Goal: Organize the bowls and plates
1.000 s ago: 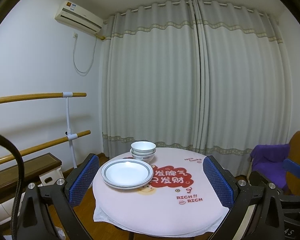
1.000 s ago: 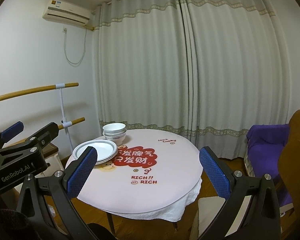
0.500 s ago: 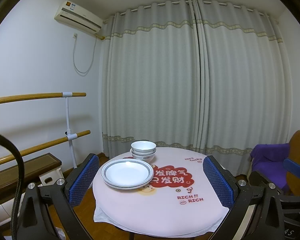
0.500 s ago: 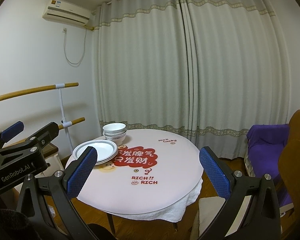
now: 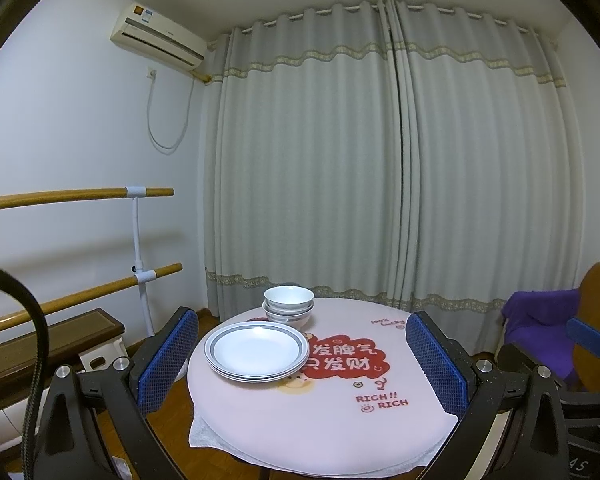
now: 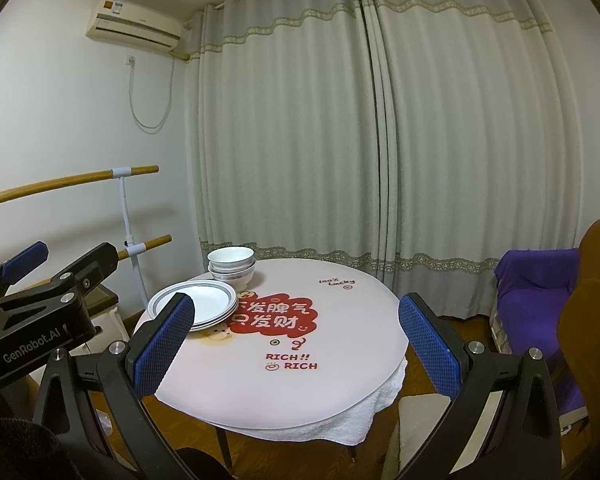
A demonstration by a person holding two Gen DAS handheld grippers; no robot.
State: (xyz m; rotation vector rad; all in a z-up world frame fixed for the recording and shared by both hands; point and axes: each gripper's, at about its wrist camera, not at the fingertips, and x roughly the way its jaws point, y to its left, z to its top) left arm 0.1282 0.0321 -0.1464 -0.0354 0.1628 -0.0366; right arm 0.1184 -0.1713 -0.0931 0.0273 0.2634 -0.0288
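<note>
Both grippers hang back from the round table (image 5: 340,432), short of its near edge, each with its blue-padded fingers spread wide and nothing between them. Seen along the left gripper (image 5: 302,354), the stack of plates (image 5: 257,351) lies ahead and slightly toward its left finger, with the stack of bowls (image 5: 288,306) just beyond the plates and close beside them. Along the right gripper (image 6: 296,332), the same plates (image 6: 193,304) sit far off to the left, partly hidden behind its left finger, and the bowls (image 6: 232,269) stand past them near the table's far left edge. Only the right wrist view catches the left gripper from the side, a black frame marked "GenRobot.AI" low at its left, and a white towel (image 6: 364,412) hanging under the tabletop. Both views show a purple cloth (image 6: 534,280) on a chair to the right.
</note>
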